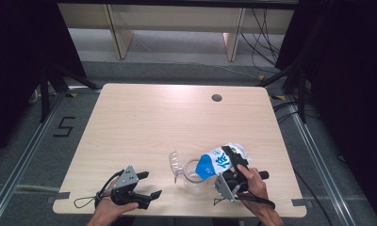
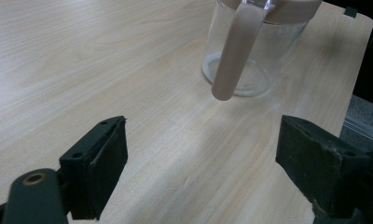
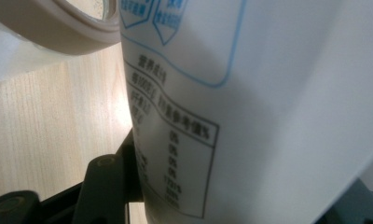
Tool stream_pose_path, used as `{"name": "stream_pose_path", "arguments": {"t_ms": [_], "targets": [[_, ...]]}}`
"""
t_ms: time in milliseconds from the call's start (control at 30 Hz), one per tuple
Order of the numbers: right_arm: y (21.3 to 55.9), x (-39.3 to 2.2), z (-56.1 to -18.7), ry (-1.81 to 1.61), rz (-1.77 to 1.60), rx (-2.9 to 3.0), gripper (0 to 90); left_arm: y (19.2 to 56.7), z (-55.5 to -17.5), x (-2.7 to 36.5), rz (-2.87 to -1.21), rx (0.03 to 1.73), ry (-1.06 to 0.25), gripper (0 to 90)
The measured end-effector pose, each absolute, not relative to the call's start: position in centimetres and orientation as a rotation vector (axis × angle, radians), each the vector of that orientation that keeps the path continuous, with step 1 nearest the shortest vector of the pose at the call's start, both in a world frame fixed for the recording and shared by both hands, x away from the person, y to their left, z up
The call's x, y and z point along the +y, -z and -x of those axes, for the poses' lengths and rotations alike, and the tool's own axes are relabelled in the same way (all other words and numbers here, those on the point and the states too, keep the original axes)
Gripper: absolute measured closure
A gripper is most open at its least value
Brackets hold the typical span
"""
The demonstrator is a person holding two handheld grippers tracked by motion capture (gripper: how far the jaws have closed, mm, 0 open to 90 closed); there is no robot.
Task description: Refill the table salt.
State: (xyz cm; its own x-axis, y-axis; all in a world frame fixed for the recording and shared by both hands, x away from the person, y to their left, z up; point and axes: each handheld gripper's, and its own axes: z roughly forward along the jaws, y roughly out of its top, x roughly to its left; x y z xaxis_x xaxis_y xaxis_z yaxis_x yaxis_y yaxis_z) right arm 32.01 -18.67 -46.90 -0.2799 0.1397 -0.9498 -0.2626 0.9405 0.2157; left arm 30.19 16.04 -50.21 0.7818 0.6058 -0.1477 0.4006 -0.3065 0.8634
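Note:
A white and blue carton (image 1: pixel 222 161) is tipped over a clear glass jug (image 1: pixel 192 177) near the table's front right. My right gripper (image 1: pixel 232 165) is shut on the carton, whose printed side (image 3: pixel 231 107) stands between the jaws, with the jug's beige rim (image 3: pixel 49 32) just beyond. My left gripper (image 1: pixel 148 184) rests open on the table at the front left, nothing between its fingers. From the left gripper view the jug (image 2: pixel 250 51) with its beige handle (image 2: pixel 236 51) stands ahead, apart from the open left gripper (image 2: pixel 198 158).
The wooden table (image 1: pixel 144 122) has a round cable hole (image 1: pixel 217 98) at its back right. A clear lid or flap (image 1: pixel 176 162) lies beside the jug's left. Dark curtains and cables surround the table.

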Motion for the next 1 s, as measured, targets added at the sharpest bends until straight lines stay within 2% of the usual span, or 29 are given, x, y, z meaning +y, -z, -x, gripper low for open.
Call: {"name": "stream_pose_path", "arguments": {"t_ms": [1000], "targets": [[47.19, -18.67, -31.73, -0.382, 0.027, 1.808, 46.8, 50.21, -30.16, 16.02, -1.940, 0.763, -0.250, 16.1]]}}
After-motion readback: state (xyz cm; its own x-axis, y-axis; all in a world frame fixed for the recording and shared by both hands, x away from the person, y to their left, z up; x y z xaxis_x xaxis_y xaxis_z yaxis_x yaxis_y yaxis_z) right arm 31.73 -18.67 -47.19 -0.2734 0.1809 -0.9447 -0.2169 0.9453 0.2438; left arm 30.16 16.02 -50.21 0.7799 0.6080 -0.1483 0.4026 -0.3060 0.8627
